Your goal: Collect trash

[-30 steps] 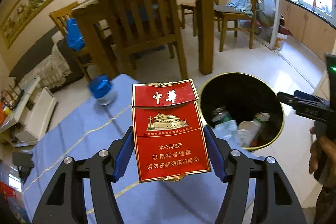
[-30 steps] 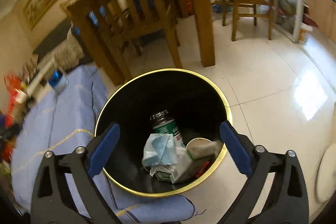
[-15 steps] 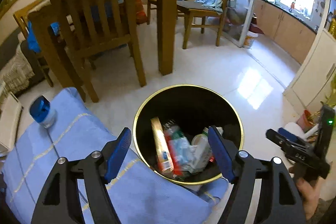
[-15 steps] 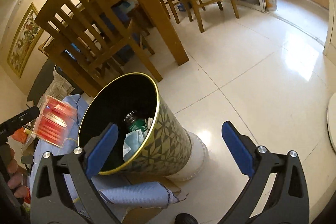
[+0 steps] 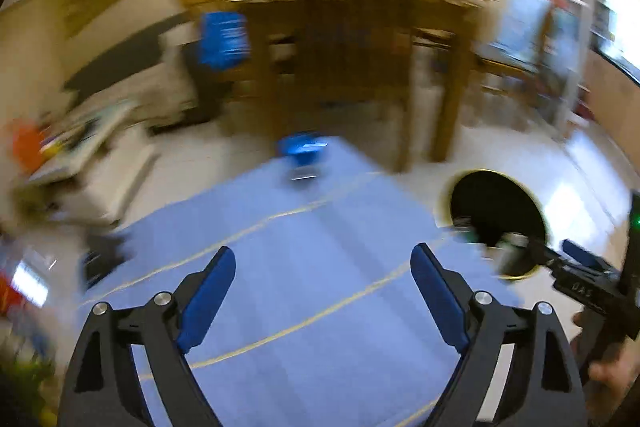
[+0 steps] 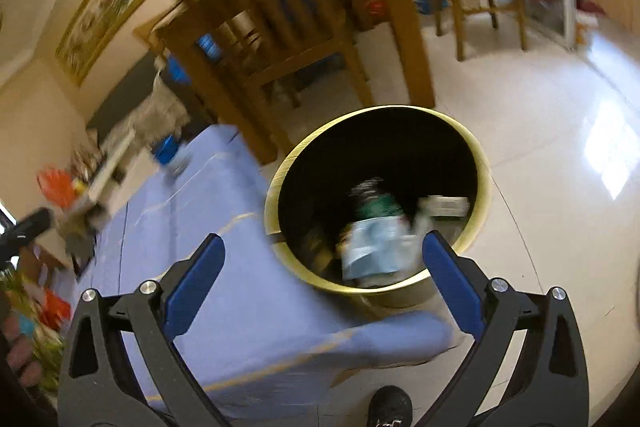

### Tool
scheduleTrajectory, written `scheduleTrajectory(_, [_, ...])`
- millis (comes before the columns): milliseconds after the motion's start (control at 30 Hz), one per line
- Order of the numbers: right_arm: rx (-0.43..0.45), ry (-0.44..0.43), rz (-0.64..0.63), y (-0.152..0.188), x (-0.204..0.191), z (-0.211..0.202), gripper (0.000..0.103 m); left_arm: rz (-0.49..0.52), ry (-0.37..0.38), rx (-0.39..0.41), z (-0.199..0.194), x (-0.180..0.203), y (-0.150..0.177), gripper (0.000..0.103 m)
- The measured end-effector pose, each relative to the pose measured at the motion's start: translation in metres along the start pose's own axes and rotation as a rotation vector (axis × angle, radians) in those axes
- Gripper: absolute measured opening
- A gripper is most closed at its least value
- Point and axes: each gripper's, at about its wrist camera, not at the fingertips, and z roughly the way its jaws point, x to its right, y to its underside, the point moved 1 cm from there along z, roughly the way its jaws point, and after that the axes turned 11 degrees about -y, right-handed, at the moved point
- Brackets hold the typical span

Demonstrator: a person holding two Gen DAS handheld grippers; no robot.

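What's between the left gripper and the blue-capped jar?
Only bare blue cloth, seen in the left wrist view, lies between the left gripper and the jar.

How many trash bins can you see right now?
1. The trash bin, black inside with a gold rim, stands on the floor beside the blue cloth. The left wrist view shows the same bin. Blur may hide others.

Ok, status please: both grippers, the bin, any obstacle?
Left gripper open, empty. Right gripper open, empty. Bin holds trash. Nothing blocking it.

Matt blue cloth [image 5: 320, 267], glossy floor tiles [image 6: 540, 115], wooden chair [image 6: 280, 39]
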Motion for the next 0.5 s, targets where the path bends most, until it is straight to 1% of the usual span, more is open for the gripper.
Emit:
scheduleTrajectory(33, [0.002,0.009,-0.022,0.001,-0.022,0.004,0.097,-0.031,-0.036,-0.013,-0.005,-0.027,0.007,0.086])
scheduleTrajectory(67, [0.008,-0.004,-0.051,0.004,-0.047,0.007,0.097,-0.059,-0.075,-0.027,-0.009,-0.052,0.014,0.086])
scheduleTrajectory(100, [0.012,-0.049,-0.106,0.008,-0.082,0.010,0.097,-0.079,-0.104,-0.033,-0.014,-0.070,0.020,0.086])
scheduleTrajectory(167, [0.009,-0.114,-0.206,0.015,-0.145,0.013,0.097,-0.135,-0.176,-0.030,-0.027,-0.117,0.038,0.088])
scheduleTrajectory(200, [0.000,-0.144,-0.243,0.019,-0.167,0.013,0.097,-0.155,-0.204,-0.028,-0.034,-0.137,0.046,0.089])
scheduleTrajectory(233, [-0.022,-0.188,-0.299,0.025,-0.195,0.015,0.097,-0.172,-0.240,-0.026,-0.040,-0.160,0.058,0.092])
scheduleTrajectory(267, [-0.047,-0.225,-0.360,0.030,-0.220,0.016,0.097,-0.178,-0.268,-0.024,-0.044,-0.173,0.066,0.094])
scheduleTrajectory(300, [-0.076,-0.253,-0.451,0.037,-0.253,0.019,0.097,-0.187,-0.310,-0.023,-0.048,-0.189,0.075,0.094])
scheduleTrajectory(333, [-0.097,-0.248,-0.508,0.043,-0.274,0.021,0.097,-0.205,-0.344,-0.023,-0.051,-0.204,0.085,0.094])
scheduleTrajectory(367, [-0.133,-0.200,-0.564,0.051,-0.298,0.029,0.097,-0.223,-0.359,-0.024,-0.053,-0.215,0.092,0.094])
scheduleTrajectory(433, [-0.198,-0.111,-0.622,0.063,-0.328,0.045,0.098,-0.274,-0.378,-0.029,-0.055,-0.233,0.107,0.094])
scheduleTrajectory(467, [-0.204,-0.076,-0.641,0.069,-0.339,0.050,0.097,-0.308,-0.378,-0.031,-0.055,-0.240,0.114,0.094])
scheduleTrajectory(500, [-0.194,-0.061,-0.651,0.074,-0.347,0.051,0.097,-0.329,-0.369,-0.036,-0.053,-0.243,0.118,0.094])
